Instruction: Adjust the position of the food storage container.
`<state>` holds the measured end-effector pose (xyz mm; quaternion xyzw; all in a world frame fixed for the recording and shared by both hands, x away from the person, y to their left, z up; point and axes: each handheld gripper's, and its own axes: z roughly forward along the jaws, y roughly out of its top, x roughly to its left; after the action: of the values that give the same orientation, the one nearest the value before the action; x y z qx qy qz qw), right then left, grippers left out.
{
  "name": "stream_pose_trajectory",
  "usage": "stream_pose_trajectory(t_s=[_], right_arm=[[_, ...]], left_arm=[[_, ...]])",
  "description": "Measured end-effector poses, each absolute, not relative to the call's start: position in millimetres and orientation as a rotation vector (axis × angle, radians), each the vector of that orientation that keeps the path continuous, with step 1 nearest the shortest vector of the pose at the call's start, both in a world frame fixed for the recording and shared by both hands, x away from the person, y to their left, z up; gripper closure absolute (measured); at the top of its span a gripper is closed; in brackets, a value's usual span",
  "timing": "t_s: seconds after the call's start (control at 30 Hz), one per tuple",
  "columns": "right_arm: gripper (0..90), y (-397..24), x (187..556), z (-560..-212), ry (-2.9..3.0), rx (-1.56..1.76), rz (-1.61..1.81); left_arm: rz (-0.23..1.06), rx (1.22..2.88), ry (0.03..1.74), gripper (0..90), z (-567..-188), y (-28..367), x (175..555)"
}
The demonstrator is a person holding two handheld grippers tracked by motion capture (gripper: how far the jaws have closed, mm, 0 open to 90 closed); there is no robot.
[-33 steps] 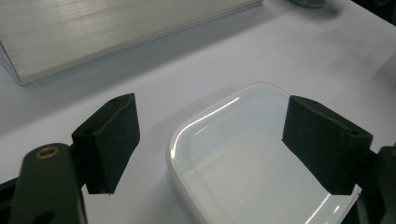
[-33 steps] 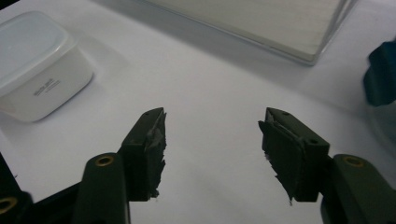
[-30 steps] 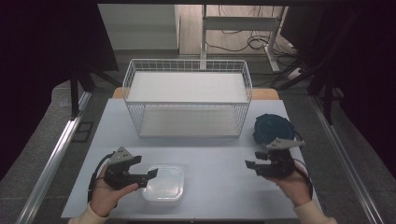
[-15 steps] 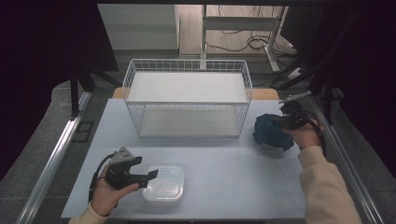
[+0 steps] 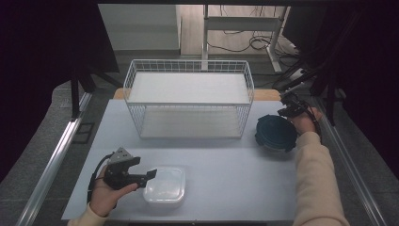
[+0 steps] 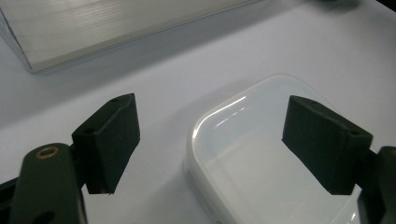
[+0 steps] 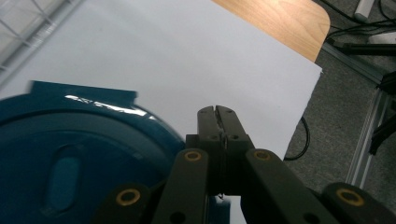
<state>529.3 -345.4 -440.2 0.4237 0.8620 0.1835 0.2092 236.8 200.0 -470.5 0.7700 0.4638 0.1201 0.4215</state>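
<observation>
The left gripper (image 5: 151,174) rests at the near left of the white table (image 5: 226,165), where it was a second ago, with its jaws spread wide. In the left gripper view the clear plastic container (image 6: 275,158) lies between the two black pads (image 6: 109,140), one corner reaching in, and neither pad touches it. In the high view the container (image 5: 164,186) sits just beside the gripper on the table's near edge, unmoved. Behind it, at the table's middle, stands the white wire basket (image 5: 188,101), also unmoved. The right gripper (image 5: 286,110) has travelled from the near right of the table to the far right, and now sits at the far rim of the dark blue round lid (image 5: 276,133), just right of the basket. Its jaws are pressed together with nothing between them; a second ago they stood apart. In the right gripper view the closed jaw tips (image 7: 217,114) lie just beside the lid's (image 7: 70,158) edge, above the bare table.
</observation>
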Motion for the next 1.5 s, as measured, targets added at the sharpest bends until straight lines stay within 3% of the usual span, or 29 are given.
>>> stream_pose_trajectory(t_s=[0.47,0.97,1.5], right_arm=[[90.0,-328,529,-453,2.582,1.164,0.411],[90.0,-289,453,-455,2.647,1.032,0.388],[90.0,-282,391,-452,2.650,0.915,0.503]], left_arm=[[0.280,1.956,1.162,19.1,-480,205,243],[0.277,1.946,1.112,19.2,-474,202,234],[0.282,1.954,1.119,19.4,-476,196,233]])
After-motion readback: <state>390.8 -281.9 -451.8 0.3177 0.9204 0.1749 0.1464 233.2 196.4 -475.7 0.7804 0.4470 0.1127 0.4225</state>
